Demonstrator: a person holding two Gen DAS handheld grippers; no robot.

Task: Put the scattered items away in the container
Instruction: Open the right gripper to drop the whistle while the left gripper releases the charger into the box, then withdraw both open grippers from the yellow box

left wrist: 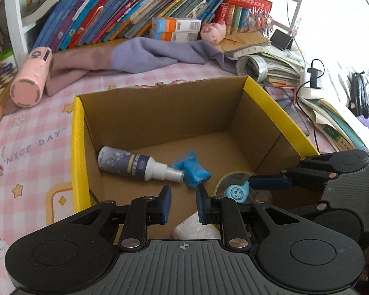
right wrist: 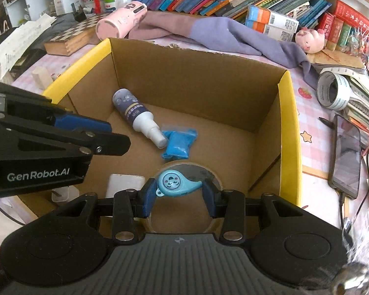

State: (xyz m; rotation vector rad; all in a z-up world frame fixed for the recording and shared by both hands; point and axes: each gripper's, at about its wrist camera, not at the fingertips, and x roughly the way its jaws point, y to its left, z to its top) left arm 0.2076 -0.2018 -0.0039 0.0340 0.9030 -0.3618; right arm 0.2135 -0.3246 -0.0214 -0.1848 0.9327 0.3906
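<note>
Pink checked tablecloth (left wrist: pixel 37 132) under the box (right wrist: pixel 289 127); right gripper (right wrist: pixel 179 191) clamps a blue charm (right wrist: pixel 177 182) over it, left gripper (left wrist: pixel 183 202) gapes empty beside.

The cardboard box (right wrist: pixel 196 78) is brown with yellow rims. Inside lie a navy-and-white spray bottle (right wrist: pixel 137 118), a bright blue packet (right wrist: pixel 180 145) and a light-blue charm (right wrist: pixel 177 183) (smiling face printed). The tablecloth (left wrist: pixel 37 147) is pink-and-white checked.

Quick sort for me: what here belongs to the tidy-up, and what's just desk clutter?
Job: cardboard box; blue whistle-shaped toy in right gripper; spray bottle, blue packet, tape roll inside.
Clutter: books, pink bottle, purple cloth, phone.
</note>
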